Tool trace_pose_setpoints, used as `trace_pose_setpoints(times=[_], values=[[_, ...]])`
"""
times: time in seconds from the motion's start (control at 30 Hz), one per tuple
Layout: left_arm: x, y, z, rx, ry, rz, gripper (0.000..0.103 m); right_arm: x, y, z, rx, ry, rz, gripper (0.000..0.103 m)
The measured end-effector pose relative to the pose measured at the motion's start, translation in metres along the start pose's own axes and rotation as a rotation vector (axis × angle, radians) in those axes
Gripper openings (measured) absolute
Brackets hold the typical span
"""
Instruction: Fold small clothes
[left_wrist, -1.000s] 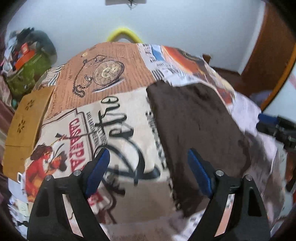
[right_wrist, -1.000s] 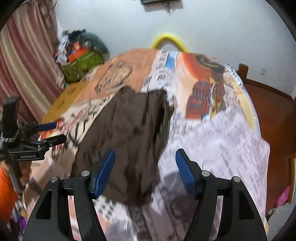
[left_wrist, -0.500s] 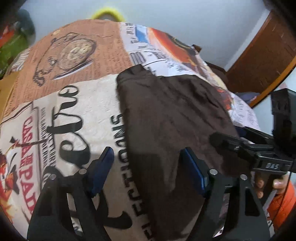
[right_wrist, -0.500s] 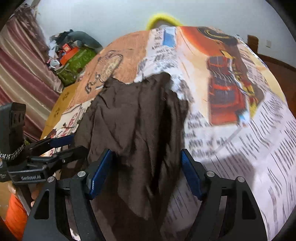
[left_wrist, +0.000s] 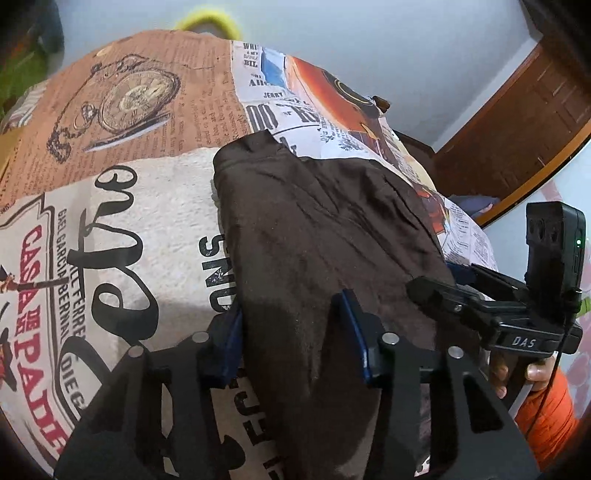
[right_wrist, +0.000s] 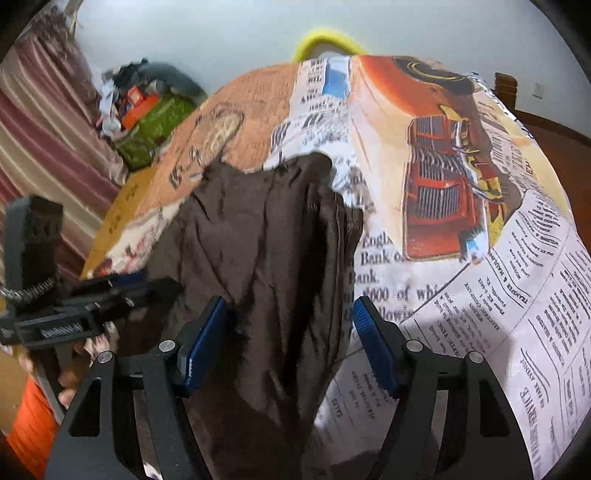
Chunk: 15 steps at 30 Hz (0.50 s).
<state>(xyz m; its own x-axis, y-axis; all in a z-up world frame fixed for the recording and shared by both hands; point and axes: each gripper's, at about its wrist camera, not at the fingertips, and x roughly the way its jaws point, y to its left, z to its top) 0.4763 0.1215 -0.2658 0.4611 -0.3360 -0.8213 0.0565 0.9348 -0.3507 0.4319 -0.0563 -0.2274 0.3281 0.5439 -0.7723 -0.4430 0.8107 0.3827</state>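
A dark brown garment (left_wrist: 317, 229) lies lengthwise on a table covered with a printed newspaper-style cloth (left_wrist: 122, 206); it also shows in the right wrist view (right_wrist: 258, 240). My left gripper (left_wrist: 291, 332) is open, its blue pads straddling the garment's near left edge. My right gripper (right_wrist: 291, 339) is open, its pads straddling the garment's near right edge. Each gripper shows in the other's view: the right one (left_wrist: 443, 288) at the garment's right side, the left one (right_wrist: 125, 284) at its left side.
A yellow chair back (right_wrist: 325, 40) stands beyond the table's far edge. A pile of bags and clutter (right_wrist: 147, 107) lies by a striped curtain (right_wrist: 40, 122) at the left. A wooden door (left_wrist: 524, 122) is at the right.
Both grippers have moved forward and down onto the garment's near end. The left gripper's jaws have narrowed around the left edge; the right gripper now straddles the right edge.
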Motion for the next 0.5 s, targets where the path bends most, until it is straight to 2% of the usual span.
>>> trace_pose_setpoints(times=[0.3, 0.4, 0.47, 0.5], values=[[0.008, -0.01, 0.0, 0.067, 0.003, 0.033, 0.047, 0.019, 0.005, 0.015, -0.046, -0.008, 0.0, 0.066], [0.015, -0.005, 0.008, 0.042, 0.003, 0.01, 0.041, 0.022, 0.007, 0.015, -0.073, -0.009, -0.025, 0.054], [0.017, 0.001, 0.011, 0.008, -0.002, -0.021, 0.025, 0.023, 0.006, 0.014, -0.063, 0.007, 0.008, 0.039], [0.016, 0.004, 0.013, -0.013, -0.008, -0.049, 0.02, 0.025, 0.005, 0.015, -0.048, 0.018, 0.03, 0.026]])
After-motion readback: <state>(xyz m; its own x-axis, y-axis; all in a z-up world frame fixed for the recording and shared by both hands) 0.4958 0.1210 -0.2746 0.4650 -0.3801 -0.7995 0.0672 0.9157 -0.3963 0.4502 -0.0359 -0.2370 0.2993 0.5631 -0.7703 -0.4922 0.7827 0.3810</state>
